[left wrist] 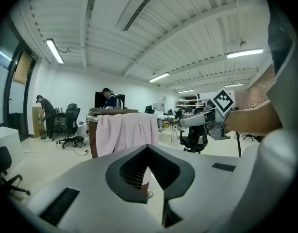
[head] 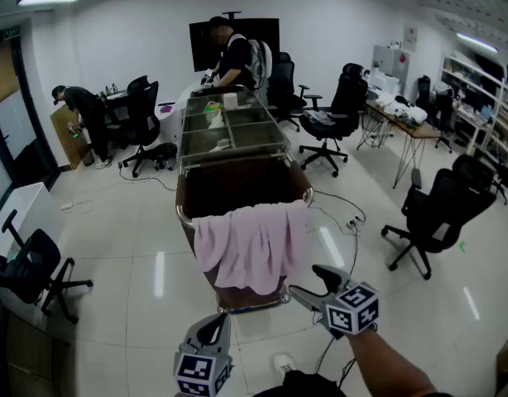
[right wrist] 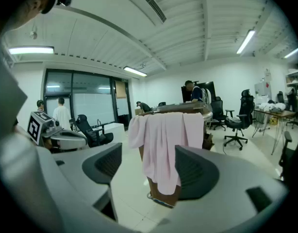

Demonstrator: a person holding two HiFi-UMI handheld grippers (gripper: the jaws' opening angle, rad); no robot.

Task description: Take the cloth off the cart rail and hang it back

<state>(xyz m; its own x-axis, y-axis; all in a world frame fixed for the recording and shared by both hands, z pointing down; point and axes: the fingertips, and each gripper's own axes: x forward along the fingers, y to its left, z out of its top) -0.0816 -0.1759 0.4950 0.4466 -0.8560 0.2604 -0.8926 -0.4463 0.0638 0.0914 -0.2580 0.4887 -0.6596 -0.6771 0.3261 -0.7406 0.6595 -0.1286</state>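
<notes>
A pink cloth (head: pixel 251 248) hangs draped over the near end rail (head: pixel 184 219) of a long brown cart (head: pixel 237 184); its folds fall down the cart's end. In the right gripper view the cloth (right wrist: pixel 163 144) shows straight ahead, some way beyond the jaws. My right gripper (head: pixel 305 279) hovers low, right of the cloth, open, nothing between its fingers (right wrist: pixel 197 171). My left gripper (head: pixel 223 319) sits below the cart's end, shut and empty; its pads (left wrist: pixel 139 166) meet. From the left gripper view the cloth (left wrist: pixel 124 132) is ahead, with the right gripper (left wrist: pixel 202 120) to its right.
Black office chairs stand at the right (head: pixel 436 213), at the far right (head: pixel 333 118) and at the left (head: pixel 31 267). Cables (head: pixel 345 213) trail across the glossy floor right of the cart. Two people (head: pixel 229 52) work at the far end, and desks (head: pixel 403 114) line the right wall.
</notes>
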